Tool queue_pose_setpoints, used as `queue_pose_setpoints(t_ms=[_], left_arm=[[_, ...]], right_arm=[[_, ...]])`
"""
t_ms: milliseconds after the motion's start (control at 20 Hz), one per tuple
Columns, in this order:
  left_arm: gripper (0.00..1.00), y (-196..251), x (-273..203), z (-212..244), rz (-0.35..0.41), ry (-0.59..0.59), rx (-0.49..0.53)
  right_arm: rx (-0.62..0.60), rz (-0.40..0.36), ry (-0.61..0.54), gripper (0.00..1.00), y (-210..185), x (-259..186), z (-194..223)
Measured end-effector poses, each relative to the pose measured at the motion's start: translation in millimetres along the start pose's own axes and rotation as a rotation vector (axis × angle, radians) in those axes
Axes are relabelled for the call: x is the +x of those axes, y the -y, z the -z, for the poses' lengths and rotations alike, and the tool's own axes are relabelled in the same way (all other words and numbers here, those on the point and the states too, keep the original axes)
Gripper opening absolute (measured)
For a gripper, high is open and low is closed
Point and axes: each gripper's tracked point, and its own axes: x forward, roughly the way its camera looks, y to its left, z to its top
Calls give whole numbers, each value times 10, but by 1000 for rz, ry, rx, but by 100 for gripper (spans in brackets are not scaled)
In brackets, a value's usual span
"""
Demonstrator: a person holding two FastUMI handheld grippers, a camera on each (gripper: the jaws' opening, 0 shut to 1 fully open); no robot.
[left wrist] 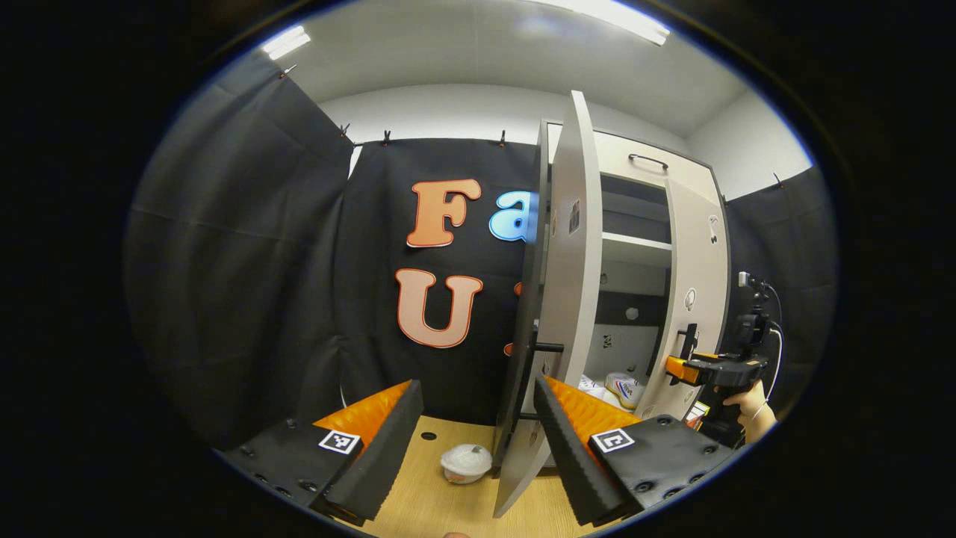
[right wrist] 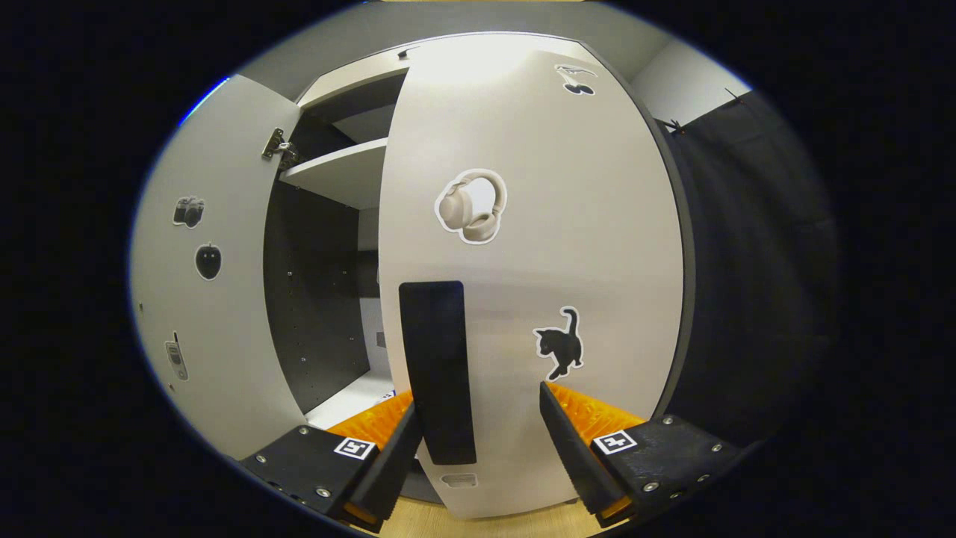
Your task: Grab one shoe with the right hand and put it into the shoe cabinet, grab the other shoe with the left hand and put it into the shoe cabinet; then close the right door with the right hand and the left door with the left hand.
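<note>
The left hand-held gripper point(left wrist: 478, 441) hangs wide open before the left door's point(left wrist: 571, 299) edge, the right hand-held gripper point(right wrist: 478, 448) gapes wide around the right door's point(right wrist: 538, 224) handle point(right wrist: 438, 370), and beyond, a shoe point(left wrist: 626, 388) sits inside the cabinet point(left wrist: 635, 246).

Black cloth walls point(left wrist: 246, 246), pale ceiling with strip lights point(left wrist: 287, 41), light wooden floor point(left wrist: 433, 501).

Left gripper point(left wrist: 478, 441): jaws spread wide, level, holding nothing. Right gripper point(right wrist: 478, 448): jaws spread, level; a hand point(left wrist: 750, 407) grips its handle.
</note>
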Motion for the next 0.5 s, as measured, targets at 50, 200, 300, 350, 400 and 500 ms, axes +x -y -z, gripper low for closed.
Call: queue_pose_setpoints(t_ms=[50,200,300,350,400,500], left_arm=[[94,9,18,22,9,-4,-4],[94,2,120,71,33,-16,-19],[99,1,177,102,38,-22,-17],[96,19,193,112,42,-24,-13],[96,36,215,118,49,-26,-8],[96,73,262,143,63,-31,-3]], right_arm=[[-2,6,-2,90,-9,19,6],[-8,24,-2,90,-11,89,10],[-17,36,-3,91,-14,132,16],[-26,42,-1,91,-15,153,12],[-34,48,0,91,-16,172,14],[-45,59,0,91,-9,235,23]])
